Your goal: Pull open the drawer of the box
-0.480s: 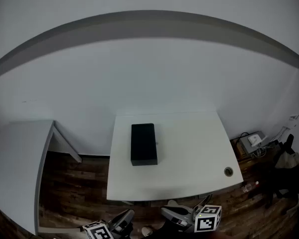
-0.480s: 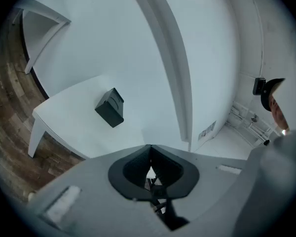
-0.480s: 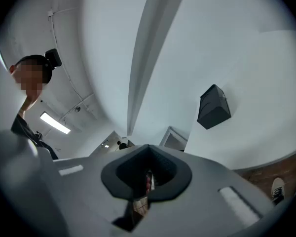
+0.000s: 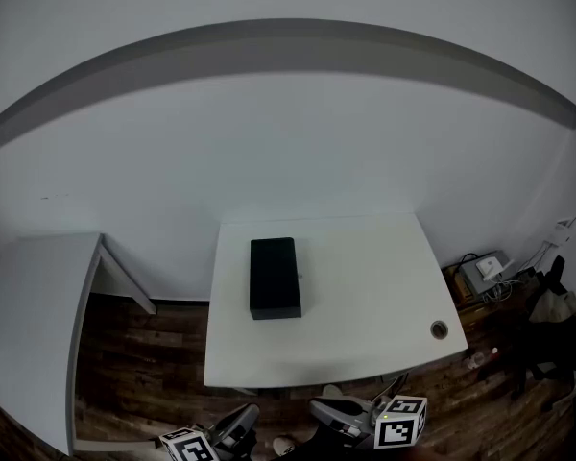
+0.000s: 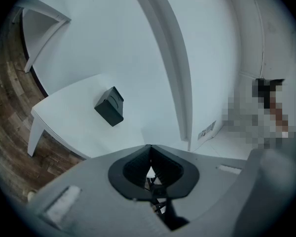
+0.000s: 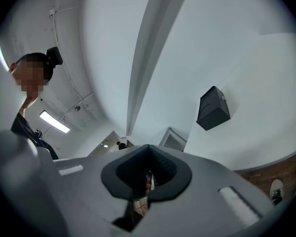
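A white table [image 4: 365,301] is standing against a pale wall [image 4: 288,142] on a dark wood floor [image 4: 144,363], with a second white table [image 4: 38,305] sitting at the left. The box [image 4: 275,277], a plain black oblong, is lying on the table's left half. The left gripper [image 5: 149,151] and right gripper [image 6: 147,152] are hanging short of the near edge, jaws pressed together on nothing.

Place: sparse office or lab room
Furniture: white rectangular desk [image 4: 365,286] with a round cable hole [image 4: 440,329]; second white table [image 4: 38,296] at the left
Floor: dark wood-plank floor [image 4: 144,363]
Walls: plain white wall [image 4: 288,142]
Corner: grey device with cables [image 4: 485,275]
Lighting: long ceiling strip light [image 6: 54,122]
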